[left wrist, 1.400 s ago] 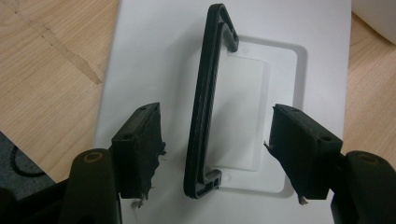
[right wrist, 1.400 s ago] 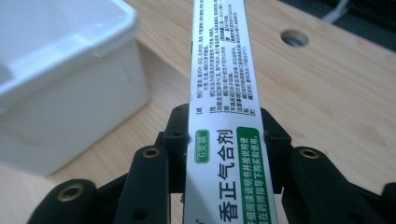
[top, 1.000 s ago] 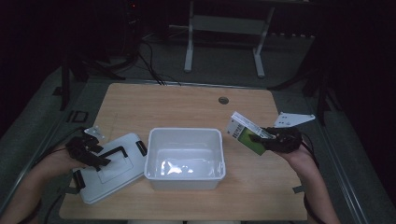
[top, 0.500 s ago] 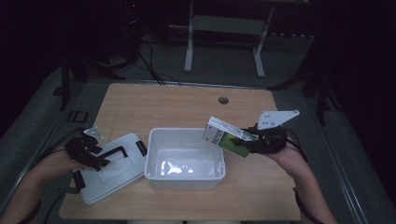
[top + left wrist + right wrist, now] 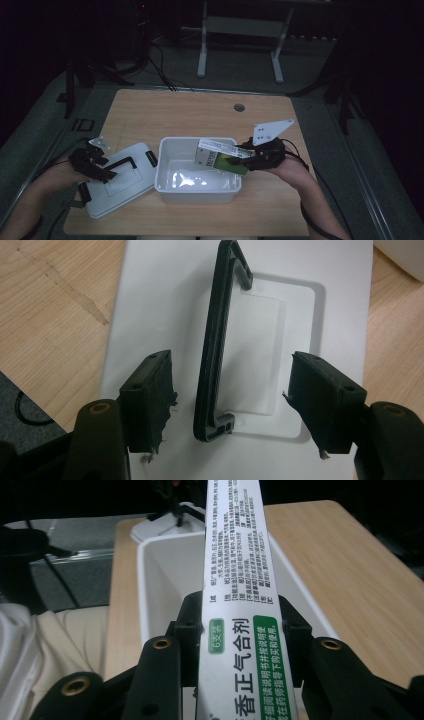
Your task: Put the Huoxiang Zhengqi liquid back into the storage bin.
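A white open bin (image 5: 200,190) stands mid-table. Its white lid (image 5: 125,187) lies flat to the left, with a black handle (image 5: 121,164) on top. My left gripper (image 5: 106,172) hovers over that lid. In the left gripper view it is open (image 5: 230,405), its jaws on either side of the handle (image 5: 215,340) without touching it. My right gripper (image 5: 249,159) is shut on a long white-and-green box (image 5: 220,156) held level over the right part of the bin. In the right gripper view the box (image 5: 240,570) sticks out forward between the jaws (image 5: 240,625), above the bin (image 5: 150,575).
The wooden table (image 5: 175,115) has a small round cable hole (image 5: 239,107) near its far edge. Bare wood lies behind the bin and to its right. Stand legs and cables sit on the dark floor beyond the table.
My right gripper has carried the box leftward, from beside the bin's right edge to over the bin's right part. The left gripper and the lid have stayed put.
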Demonstrator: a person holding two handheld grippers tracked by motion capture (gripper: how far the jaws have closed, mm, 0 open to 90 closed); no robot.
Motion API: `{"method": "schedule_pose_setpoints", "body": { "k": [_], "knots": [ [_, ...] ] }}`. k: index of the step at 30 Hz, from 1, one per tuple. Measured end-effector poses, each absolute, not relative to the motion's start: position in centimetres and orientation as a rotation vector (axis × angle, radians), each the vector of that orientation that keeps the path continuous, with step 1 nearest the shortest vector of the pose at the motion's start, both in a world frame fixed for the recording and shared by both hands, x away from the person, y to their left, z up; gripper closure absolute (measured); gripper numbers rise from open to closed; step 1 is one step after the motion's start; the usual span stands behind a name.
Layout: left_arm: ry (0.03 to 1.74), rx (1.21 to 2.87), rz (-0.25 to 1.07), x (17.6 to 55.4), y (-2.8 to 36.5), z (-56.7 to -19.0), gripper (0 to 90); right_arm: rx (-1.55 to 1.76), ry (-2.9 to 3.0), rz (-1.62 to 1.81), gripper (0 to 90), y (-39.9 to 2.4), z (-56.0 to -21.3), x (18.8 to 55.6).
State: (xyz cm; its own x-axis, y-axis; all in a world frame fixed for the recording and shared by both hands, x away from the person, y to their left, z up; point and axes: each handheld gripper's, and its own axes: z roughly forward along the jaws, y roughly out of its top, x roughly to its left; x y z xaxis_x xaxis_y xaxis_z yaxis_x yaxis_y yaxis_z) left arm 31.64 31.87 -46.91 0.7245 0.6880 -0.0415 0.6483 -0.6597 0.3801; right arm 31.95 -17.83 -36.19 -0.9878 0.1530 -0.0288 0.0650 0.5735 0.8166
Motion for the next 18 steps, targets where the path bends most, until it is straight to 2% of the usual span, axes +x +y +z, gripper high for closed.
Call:
{"method": "schedule_pose_setpoints", "body": {
  "k": [8,18],
  "knots": [
    [1.035,2.566,0.146,31.6,31.9,-47.1,34.5,0.116,2.766,1.369,63.7,-15.5,-37.8,31.9],
    [1.040,2.564,0.140,31.5,32.1,-47.4,34.5,0.075,2.887,1.283,63.7,-13.0,-41.6,32.4]
  ]
}}
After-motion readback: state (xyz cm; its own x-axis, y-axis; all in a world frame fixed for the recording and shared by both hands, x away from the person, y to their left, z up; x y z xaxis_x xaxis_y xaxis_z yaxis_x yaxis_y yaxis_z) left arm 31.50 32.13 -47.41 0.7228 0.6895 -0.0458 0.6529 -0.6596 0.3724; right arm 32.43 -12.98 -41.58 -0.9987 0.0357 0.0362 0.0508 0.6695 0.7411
